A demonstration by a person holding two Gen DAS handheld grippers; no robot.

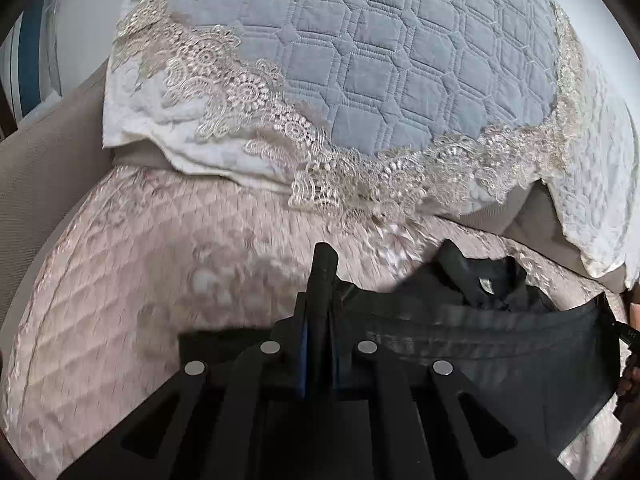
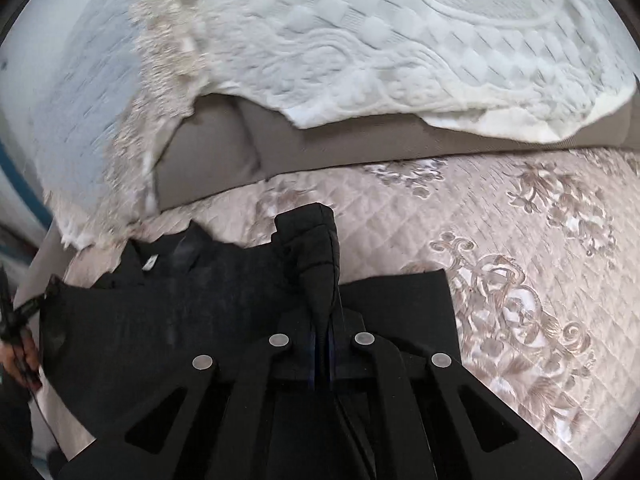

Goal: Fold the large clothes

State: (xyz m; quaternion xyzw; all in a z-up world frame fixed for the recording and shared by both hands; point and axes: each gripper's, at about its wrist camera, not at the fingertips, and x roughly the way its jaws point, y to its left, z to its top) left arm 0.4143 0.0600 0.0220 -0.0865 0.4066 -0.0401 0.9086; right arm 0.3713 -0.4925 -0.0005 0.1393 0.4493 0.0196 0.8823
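Observation:
A black garment (image 1: 480, 344) hangs stretched between both grippers over a pink quilted spread (image 1: 160, 280). Its collar with a small white label (image 1: 486, 284) sags in the middle. In the left wrist view, my left gripper (image 1: 323, 258) is shut, with an edge of the black cloth pinched between its fingers. In the right wrist view, the garment (image 2: 160, 320) runs off to the left, its label (image 2: 149, 264) showing. My right gripper (image 2: 320, 240) is shut on a bunched corner of the cloth, which wraps over the fingertips and hides them.
A grey quilted pillow (image 1: 400, 60) with lace trim and a white textured cover (image 2: 400, 40) lie behind the spread against beige upholstery (image 2: 340, 152). A hand (image 2: 20, 356) holding the other gripper shows at the left edge of the right wrist view.

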